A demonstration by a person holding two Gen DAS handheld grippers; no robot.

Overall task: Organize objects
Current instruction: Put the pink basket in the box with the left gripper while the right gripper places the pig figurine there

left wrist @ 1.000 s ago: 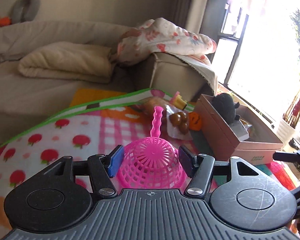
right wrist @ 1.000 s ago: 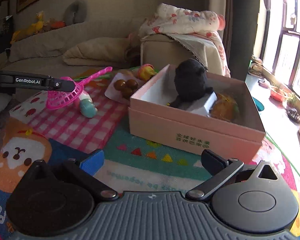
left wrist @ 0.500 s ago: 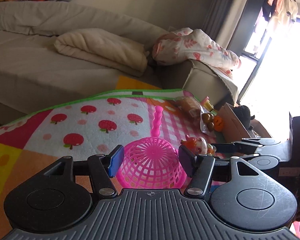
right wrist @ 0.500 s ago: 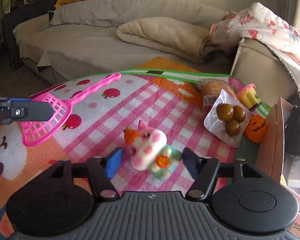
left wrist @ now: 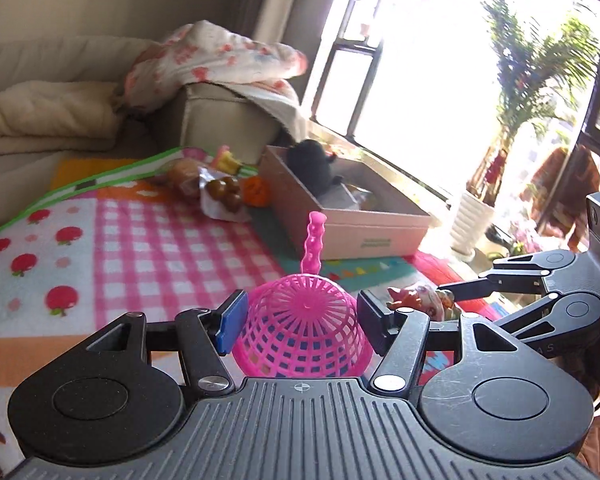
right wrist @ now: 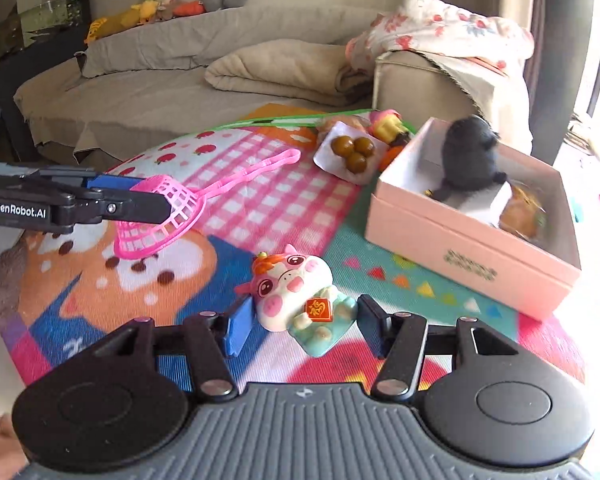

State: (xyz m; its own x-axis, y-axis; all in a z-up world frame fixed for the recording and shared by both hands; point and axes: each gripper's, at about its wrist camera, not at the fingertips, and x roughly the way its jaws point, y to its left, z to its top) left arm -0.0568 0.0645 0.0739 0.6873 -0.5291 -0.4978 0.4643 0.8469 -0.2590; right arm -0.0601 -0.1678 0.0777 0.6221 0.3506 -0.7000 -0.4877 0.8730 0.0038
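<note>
Left-wrist view: our left gripper [left wrist: 300, 320] pinches the pink plastic mesh scoop [left wrist: 302, 326], handle toward the pink cardboard box [left wrist: 352, 216]. Our right gripper [right wrist: 302, 322] clasps the squishy pink-and-white cow toy [right wrist: 296, 292], near the box [right wrist: 460, 236], above the colourful play mat [right wrist: 148, 272].

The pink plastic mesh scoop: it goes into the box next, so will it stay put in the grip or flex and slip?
The pink plastic mesh scoop looks thin and open-latticed, so probably light. The left gripper pinches its rounded bowl, which may flex or squirm. Its long beaded handle sticks out unsupported and could swing or snag on the pink cardboard box.
</note>
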